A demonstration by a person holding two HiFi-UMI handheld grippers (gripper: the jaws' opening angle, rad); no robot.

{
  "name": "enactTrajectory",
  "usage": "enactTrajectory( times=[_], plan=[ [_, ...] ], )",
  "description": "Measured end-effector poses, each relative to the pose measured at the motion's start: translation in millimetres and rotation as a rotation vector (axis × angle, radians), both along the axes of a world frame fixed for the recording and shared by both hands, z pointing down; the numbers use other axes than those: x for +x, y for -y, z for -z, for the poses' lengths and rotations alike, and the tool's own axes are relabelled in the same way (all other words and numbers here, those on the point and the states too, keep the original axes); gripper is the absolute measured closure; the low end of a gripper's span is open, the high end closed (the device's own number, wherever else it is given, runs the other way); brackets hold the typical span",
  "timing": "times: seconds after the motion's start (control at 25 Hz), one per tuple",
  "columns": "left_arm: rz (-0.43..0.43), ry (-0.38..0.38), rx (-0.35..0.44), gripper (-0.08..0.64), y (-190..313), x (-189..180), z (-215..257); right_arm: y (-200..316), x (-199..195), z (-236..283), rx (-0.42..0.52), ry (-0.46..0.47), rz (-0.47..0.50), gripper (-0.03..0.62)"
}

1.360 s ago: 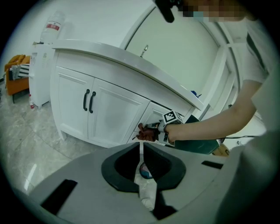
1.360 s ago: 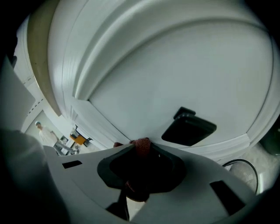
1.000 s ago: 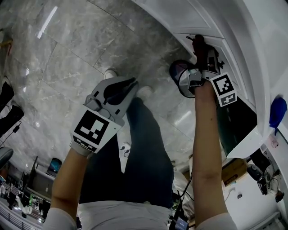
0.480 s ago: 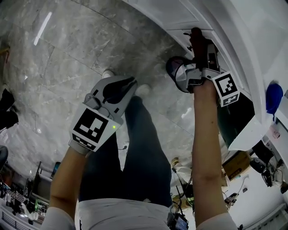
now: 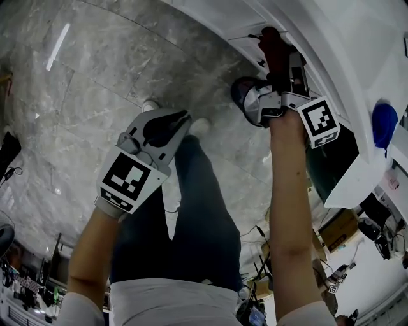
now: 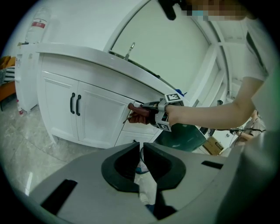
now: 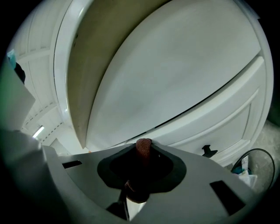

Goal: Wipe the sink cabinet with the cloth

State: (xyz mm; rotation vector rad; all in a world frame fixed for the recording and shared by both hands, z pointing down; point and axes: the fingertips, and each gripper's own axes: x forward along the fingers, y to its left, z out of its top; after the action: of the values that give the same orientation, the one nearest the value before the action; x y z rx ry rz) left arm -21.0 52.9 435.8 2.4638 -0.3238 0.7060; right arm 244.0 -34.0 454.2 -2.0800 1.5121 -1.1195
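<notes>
The reddish-brown cloth (image 5: 273,46) is bunched up in the right gripper (image 5: 284,60), whose jaws are clamped on it so that a rounded wad pokes out past the tips. That wad is pushed against the white sink cabinet (image 5: 268,14), on a drawer front just under the overhanging countertop (image 6: 87,54), towards the right end of the unit. From the right gripper view the cloth's tip meets the panel close to a dark seam, with a small black knob (image 7: 209,151) lower down to the right. Further left on the cabinet, 2 black bar handles (image 6: 74,104) sit side by side where 2 doors meet, and a faucet (image 6: 130,49) stands on the counter above. The left gripper (image 5: 183,116) hangs well away from the cabinet, out over the grey marble floor (image 5: 95,76), its jaws drawn almost together with only a thin slit between them and nothing caught there. Below it are the person's legs in dark trousers (image 5: 197,210). A dark green object (image 6: 183,135) sits near the right arm, and something blue (image 5: 384,124) lies off to the far right.
</notes>
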Motion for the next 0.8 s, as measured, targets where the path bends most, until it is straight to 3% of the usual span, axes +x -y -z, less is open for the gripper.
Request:
enactTrajectory(
  times=[0.8],
  plan=[
    [-0.096,0.019,0.007,0.548,-61.4,70.3,1.7,-102.9,97.2,20.4,0.043,-0.053,-0.095,0.523]
  ],
)
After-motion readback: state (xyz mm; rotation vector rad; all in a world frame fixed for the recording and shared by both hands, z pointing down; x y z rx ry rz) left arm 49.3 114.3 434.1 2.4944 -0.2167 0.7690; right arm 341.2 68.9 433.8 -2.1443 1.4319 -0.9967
